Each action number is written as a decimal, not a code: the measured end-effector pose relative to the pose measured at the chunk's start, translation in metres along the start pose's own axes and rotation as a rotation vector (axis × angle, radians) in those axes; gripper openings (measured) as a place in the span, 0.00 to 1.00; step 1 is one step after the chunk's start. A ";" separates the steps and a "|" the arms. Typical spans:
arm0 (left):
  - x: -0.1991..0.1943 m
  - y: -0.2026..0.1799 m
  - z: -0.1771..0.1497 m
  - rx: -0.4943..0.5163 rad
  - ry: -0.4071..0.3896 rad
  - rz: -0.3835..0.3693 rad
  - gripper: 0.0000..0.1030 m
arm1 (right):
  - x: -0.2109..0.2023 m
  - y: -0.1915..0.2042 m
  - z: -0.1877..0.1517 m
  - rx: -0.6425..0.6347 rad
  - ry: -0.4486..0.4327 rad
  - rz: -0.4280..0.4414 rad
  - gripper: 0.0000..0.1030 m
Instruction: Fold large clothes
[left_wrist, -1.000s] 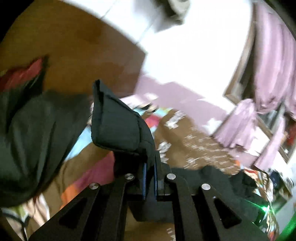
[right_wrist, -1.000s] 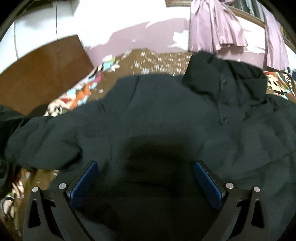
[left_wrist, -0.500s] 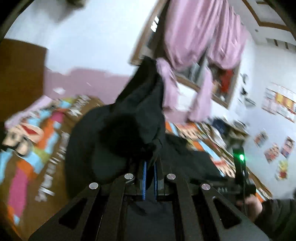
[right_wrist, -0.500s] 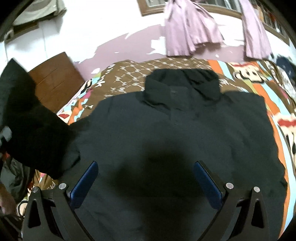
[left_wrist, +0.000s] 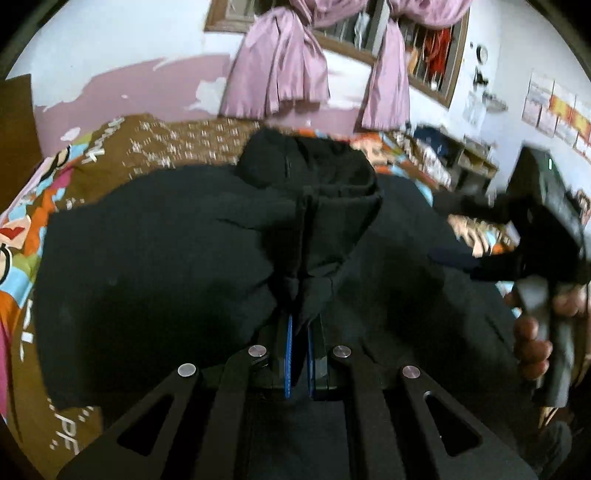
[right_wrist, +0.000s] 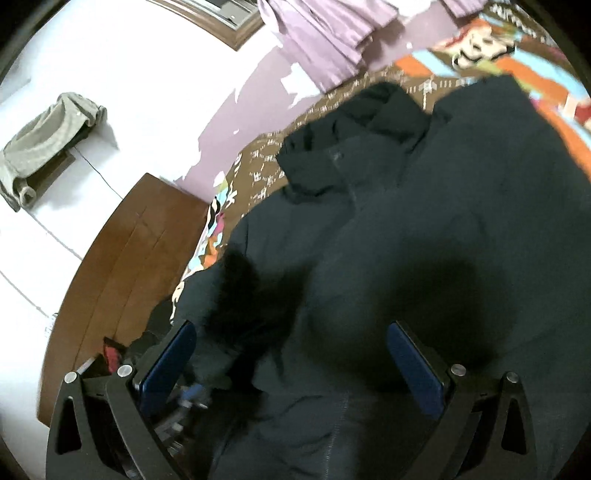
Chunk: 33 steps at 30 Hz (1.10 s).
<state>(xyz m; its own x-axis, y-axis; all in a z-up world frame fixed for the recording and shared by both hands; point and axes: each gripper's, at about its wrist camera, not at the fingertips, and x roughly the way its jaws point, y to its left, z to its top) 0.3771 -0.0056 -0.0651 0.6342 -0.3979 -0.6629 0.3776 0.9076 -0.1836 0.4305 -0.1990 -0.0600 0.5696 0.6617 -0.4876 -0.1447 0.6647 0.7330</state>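
**A:** What were the left tongs (left_wrist: 298, 354) doing, closest in?

**B:** Their blue pads were together, clamped on a bunched fold of the large black padded jacket (left_wrist: 155, 266). By its narrow, gathered look I judged that fold to be a sleeve or side edge, held above the jacket's body so it could be laid over the middle.

**A:** And the right tongs (right_wrist: 291, 362)?

**B:** Spread wide apart, nothing between the pads. They hovered just above the jacket's lower front, angled down. I'd say they were kept free either to press the cloth flat or to take the opposite edge next.

**A:** Where was the jacket itself?

**B:** Directly under and ahead of both tongs, spread front-up on the bed's bright patterned bedsheet (left_wrist: 29, 229), its stand-up collar (right_wrist: 354, 147) on the far side from the tongs. Lying flat like that, it gave a base to fold onto.

**A:** Anything to the side?

**B:** In the left view, the person's hand (left_wrist: 535, 332) gripped the right tool's handle off to the right of the left tongs. To the left of the right tongs stood a brown wooden headboard (right_wrist: 125, 266).

**A:** Farther off?

**B:** Beyond the collar, the bedsheet's brown strip, then pink knotted curtains (left_wrist: 280, 66) against the wall.
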 end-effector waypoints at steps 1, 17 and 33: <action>0.006 0.000 -0.004 0.007 0.020 0.004 0.04 | 0.007 -0.001 -0.001 0.023 0.017 0.016 1.00; 0.003 -0.002 -0.020 0.036 0.071 -0.038 0.17 | 0.041 0.000 0.002 0.064 0.117 -0.007 0.05; -0.053 0.059 0.017 -0.161 -0.131 -0.008 0.64 | -0.075 -0.018 0.064 -0.281 -0.161 -0.406 0.05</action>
<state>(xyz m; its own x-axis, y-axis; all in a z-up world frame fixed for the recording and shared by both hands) 0.3776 0.0670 -0.0286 0.7176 -0.4097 -0.5632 0.2771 0.9099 -0.3088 0.4420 -0.2827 -0.0065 0.7389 0.2838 -0.6111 -0.0851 0.9390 0.3332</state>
